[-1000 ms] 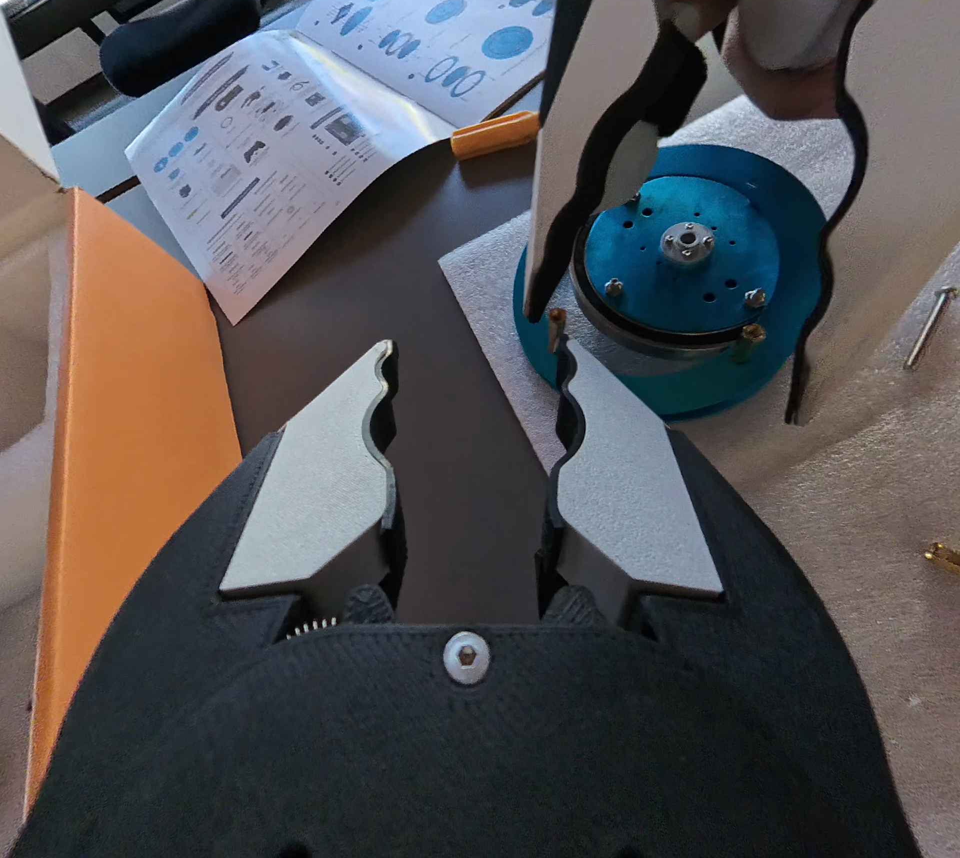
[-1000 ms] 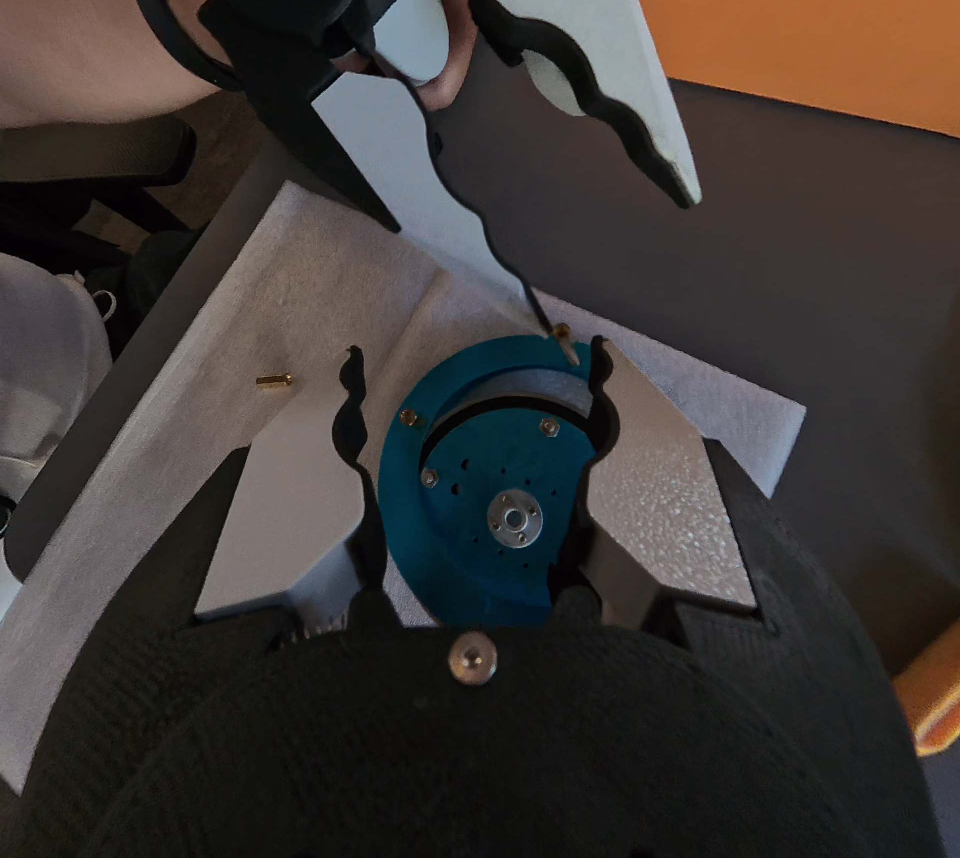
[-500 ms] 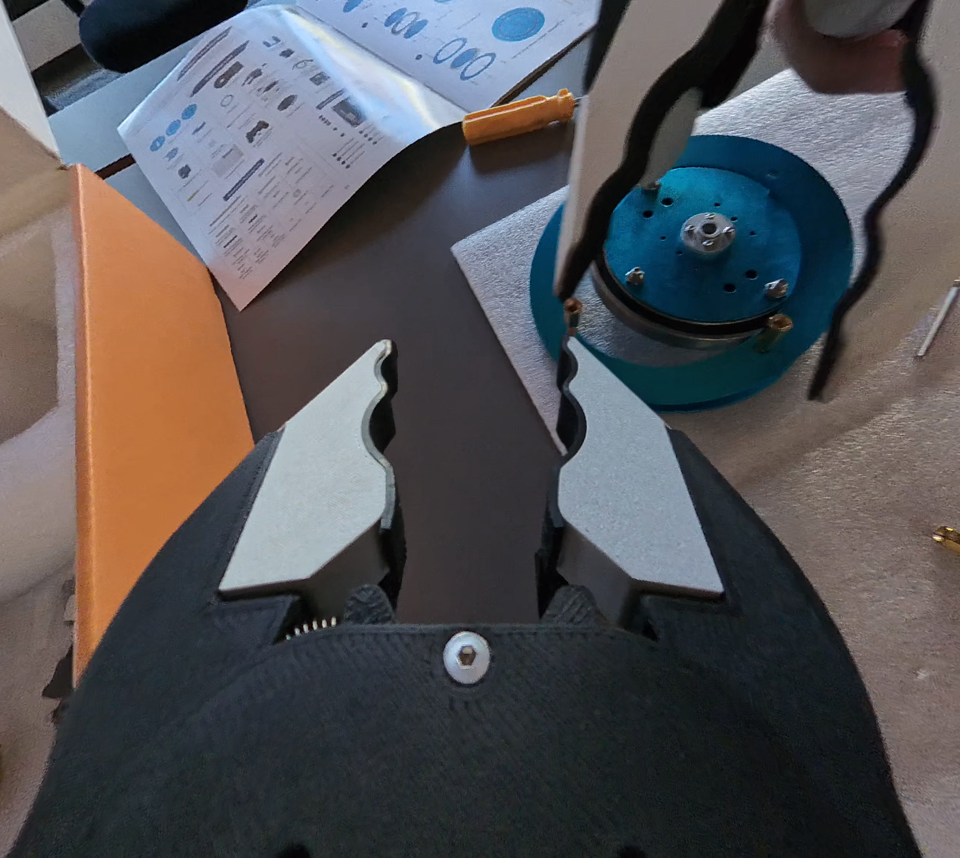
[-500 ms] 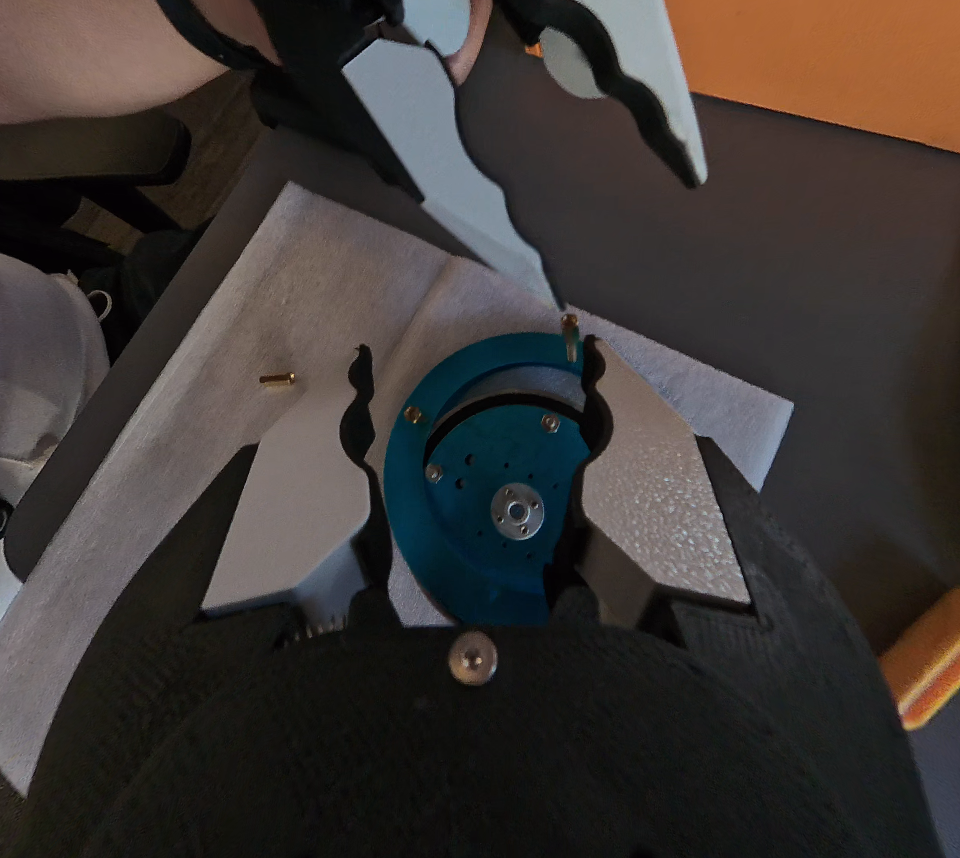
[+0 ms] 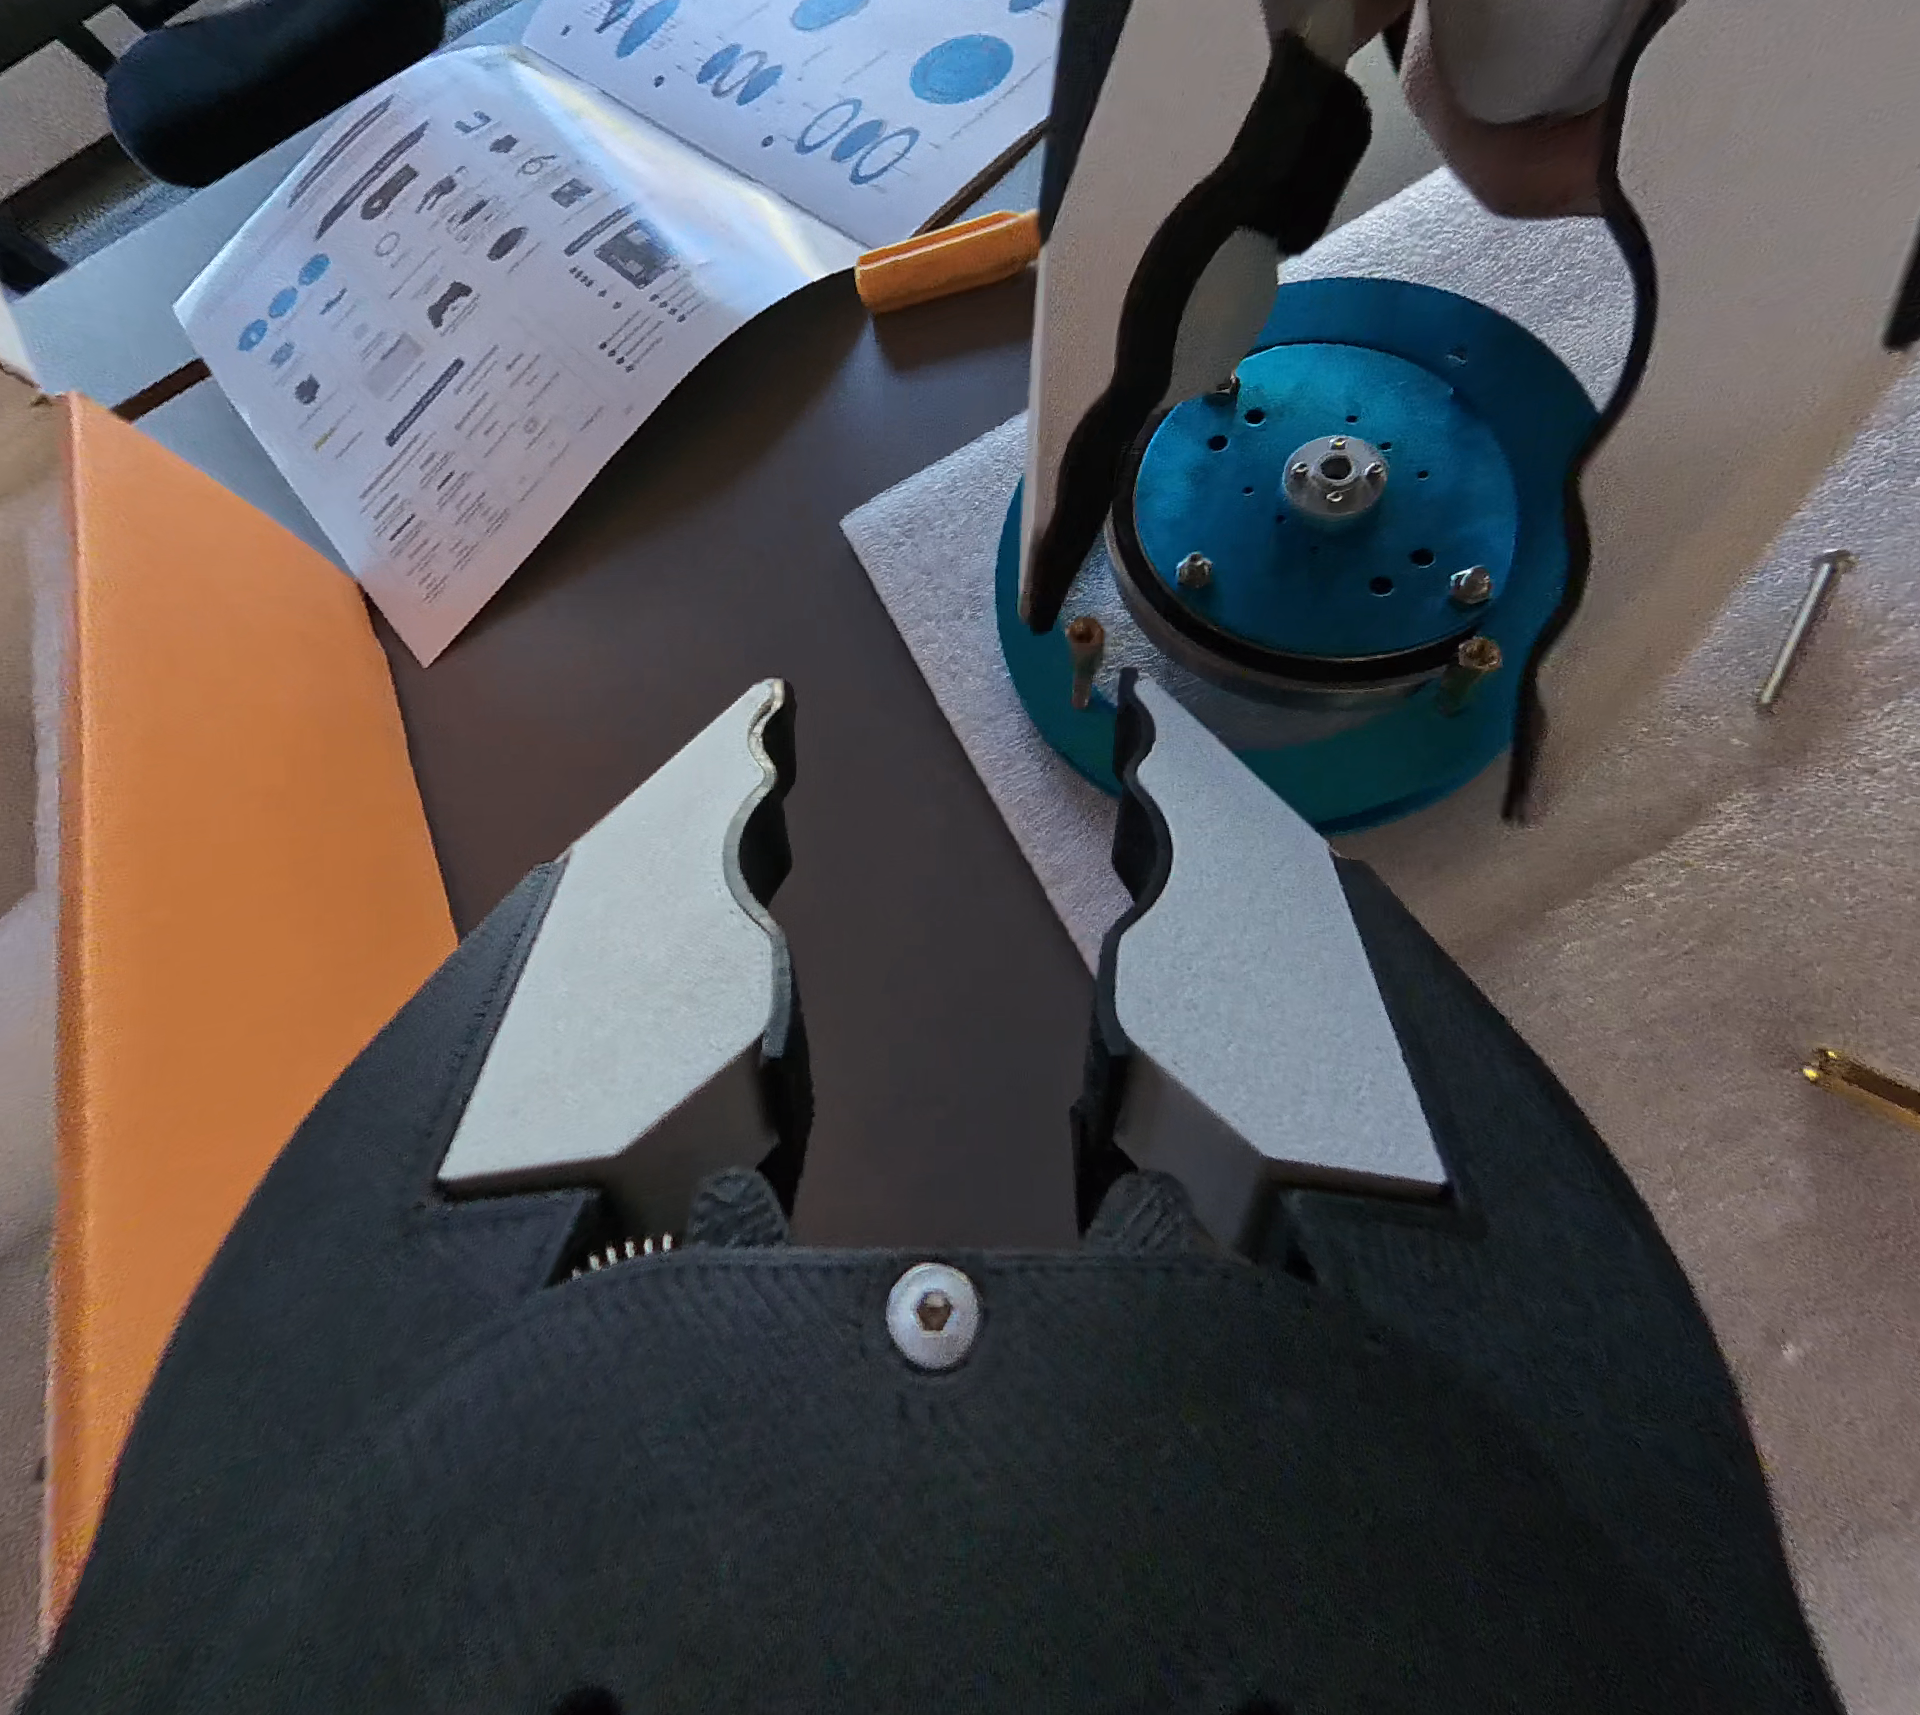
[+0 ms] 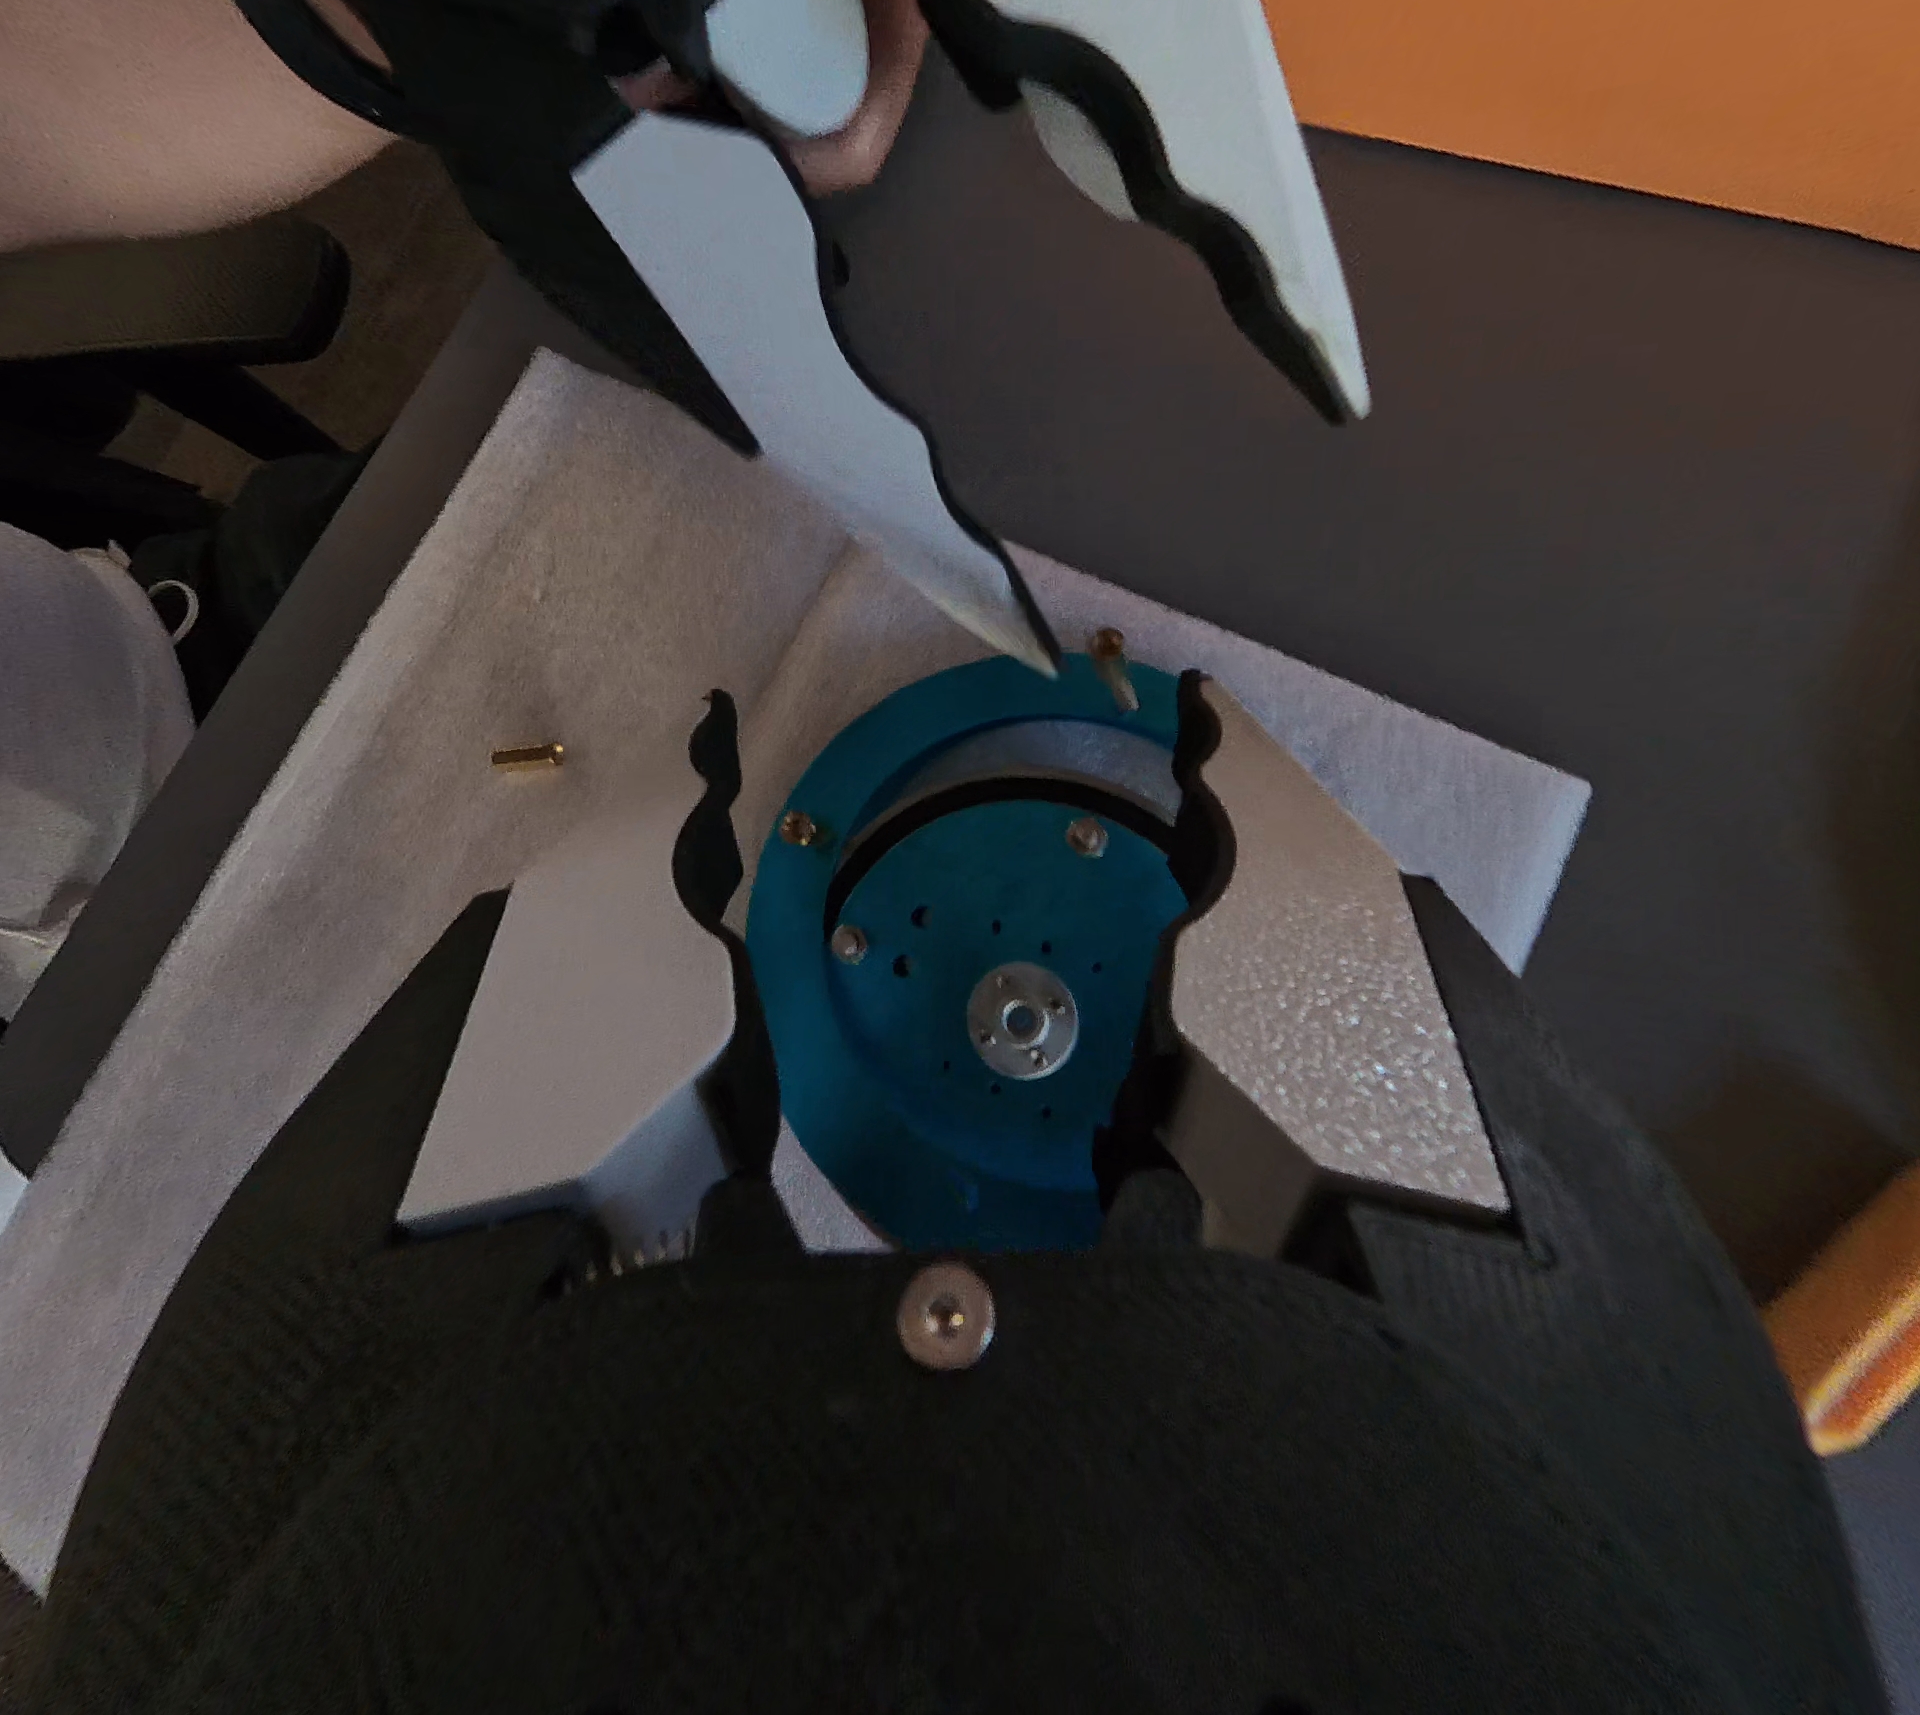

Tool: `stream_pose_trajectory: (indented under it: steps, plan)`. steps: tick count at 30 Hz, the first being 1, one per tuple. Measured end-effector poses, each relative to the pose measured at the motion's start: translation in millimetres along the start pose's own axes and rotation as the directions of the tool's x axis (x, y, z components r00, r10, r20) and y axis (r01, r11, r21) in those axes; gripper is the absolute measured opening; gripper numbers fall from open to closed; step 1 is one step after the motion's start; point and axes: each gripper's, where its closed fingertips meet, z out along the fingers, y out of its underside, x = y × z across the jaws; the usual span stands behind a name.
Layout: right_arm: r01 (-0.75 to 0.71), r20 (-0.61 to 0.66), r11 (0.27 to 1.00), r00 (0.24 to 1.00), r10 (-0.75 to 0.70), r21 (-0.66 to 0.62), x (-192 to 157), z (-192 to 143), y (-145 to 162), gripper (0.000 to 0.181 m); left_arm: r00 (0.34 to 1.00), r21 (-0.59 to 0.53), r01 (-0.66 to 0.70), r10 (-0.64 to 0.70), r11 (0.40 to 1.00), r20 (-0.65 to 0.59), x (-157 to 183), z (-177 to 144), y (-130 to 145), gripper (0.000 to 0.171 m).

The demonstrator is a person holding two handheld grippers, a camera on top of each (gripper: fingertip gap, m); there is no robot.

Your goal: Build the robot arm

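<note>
- My left gripper (image 5: 951, 709) has its fingers parted with nothing between them; it hangs over the dark table (image 5: 894, 522), its right fingertip (image 5: 1132, 699) just at the near edge of the blue disc assembly (image 5: 1320, 522).
- My right gripper (image 6: 951, 709) is spread wide and comes down over the same blue disc assembly (image 6: 966, 969), one finger on each side of it; I cannot tell whether the pads touch the metal.
- The assembly is a wide blue base plate carrying a smaller blue round plate with a silver hub in its middle, and it sits on a white foam sheet (image 5: 1558, 938).
- A brass standoff (image 5: 1081, 657) stands tilted at the base plate's edge, just beside my left gripper's fingertip and under the tip of my right gripper's finger.
- Another brass standoff (image 6: 527, 753) lies loose on the foam sheet (image 6: 468, 626), well apart from the assembly.
- A long silver screw (image 5: 1803, 626) lies on the foam to the right of the assembly.
- An open booklet (image 5: 582, 211) lies beyond, an orange handle (image 5: 945, 273) at its edge, and an orange box (image 5: 208, 782) stands on my left.
</note>
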Motion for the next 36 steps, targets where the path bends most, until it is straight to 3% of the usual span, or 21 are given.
stream_pose_trajectory:
  steps: [4, 7, 12, 17, 20, 23, 28, 36]
  plan:
    - [0.018, -0.006, 1.0, 1.0, -0.018, -0.021, -6, 2, 2, 0.091, 0.999, -0.003, 0.022, -0.022, 1.0, 0.041, -10, 6, 0, 0.064]
    - [0.009, 0.005, 0.999, 1.0, -0.009, -0.036, -11, -7, 10, 0.081, 0.998, -0.013, 0.047, -0.046, 0.999, 0.052, -20, 2, 9, 0.059]
    - [-0.007, -0.016, 1.0, 1.0, 0.008, 0.026, -2, -6, -4, 0.082, 1.0, 0.009, 0.017, -0.017, 1.0, 0.003, -5, -2, 1, 0.06]
    - [0.007, -0.011, 1.0, 1.0, -0.007, -0.012, -8, 0, 0, 0.091, 0.999, 0.005, 0.01, -0.011, 1.0, 0.037, -10, 4, -2, 0.063]
    - [-0.003, 0.002, 1.0, 1.0, 0.003, -0.01, -15, -9, 6, 0.08, 0.997, 0.004, 0.048, -0.048, 0.999, 0.065, -25, -1, 5, 0.058]
    - [-0.005, -0.03, 1.0, 1.0, 0.005, -0.01, -8, -10, 5, 0.083, 0.999, 0.029, 0.048, -0.049, 0.998, 0.013, -15, -6, 2, 0.058]
    - [0.016, -0.027, 0.999, 1.0, -0.017, -0.044, -5, 5, 0, 0.087, 0.999, -0.036, -0.04, 0.04, 0.999, 0.022, -4, -3, 7, 0.06]
    - [0.047, -0.031, 0.995, 0.998, -0.05, -0.086, -10, 10, 6, 0.09, 1.0, 0.007, 0.019, -0.019, 1.0, 0.005, -6, 1, 4, 0.059]
